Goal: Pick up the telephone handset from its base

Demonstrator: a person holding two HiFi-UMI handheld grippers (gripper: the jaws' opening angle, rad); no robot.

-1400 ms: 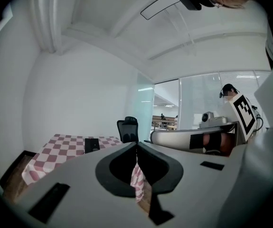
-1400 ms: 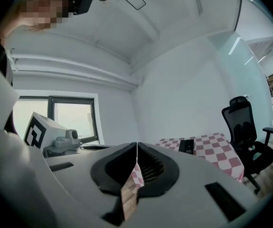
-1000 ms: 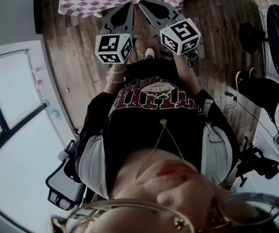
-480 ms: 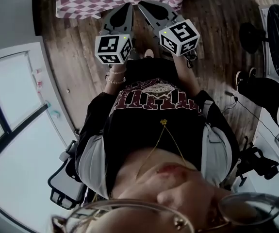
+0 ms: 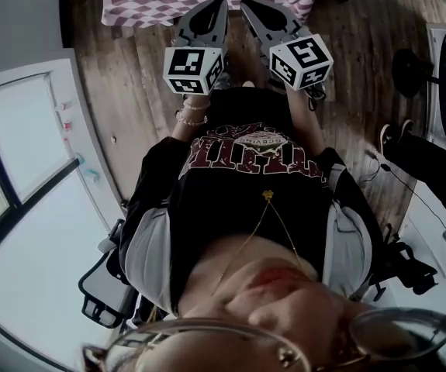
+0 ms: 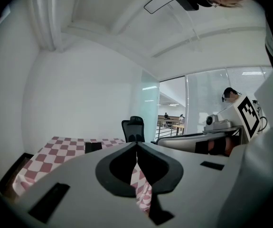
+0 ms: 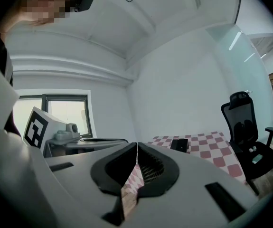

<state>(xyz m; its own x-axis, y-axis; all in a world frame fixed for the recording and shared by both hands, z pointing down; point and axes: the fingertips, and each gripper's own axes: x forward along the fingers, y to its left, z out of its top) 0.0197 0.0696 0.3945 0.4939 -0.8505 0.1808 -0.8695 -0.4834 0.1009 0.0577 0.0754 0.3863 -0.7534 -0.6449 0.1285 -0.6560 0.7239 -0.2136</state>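
Observation:
A small dark object (image 6: 92, 147), likely the telephone, sits on the table with the red-and-white checked cloth (image 6: 60, 151); it is too small to make out a handset. The right gripper view shows the same dark object (image 7: 179, 145) on the checked cloth (image 7: 212, 148). My left gripper (image 6: 136, 144) is shut with nothing in it, well short of the table. My right gripper (image 7: 136, 146) is also shut and empty. In the head view both grippers, left (image 5: 219, 3) and right (image 5: 247, 5), point side by side at the table's near edge (image 5: 207, 6).
A black office chair (image 7: 248, 127) stands on the wooden floor (image 5: 137, 60) right of the table, and shows as a chair (image 6: 135, 129) behind it too. A white wall and window panels (image 5: 29, 169) lie to the left. Another person's legs (image 5: 424, 153) are at the right.
Both grippers have moved forward together toward the checked table, their tips now reaching its near edge in the head view. Both stayed shut.

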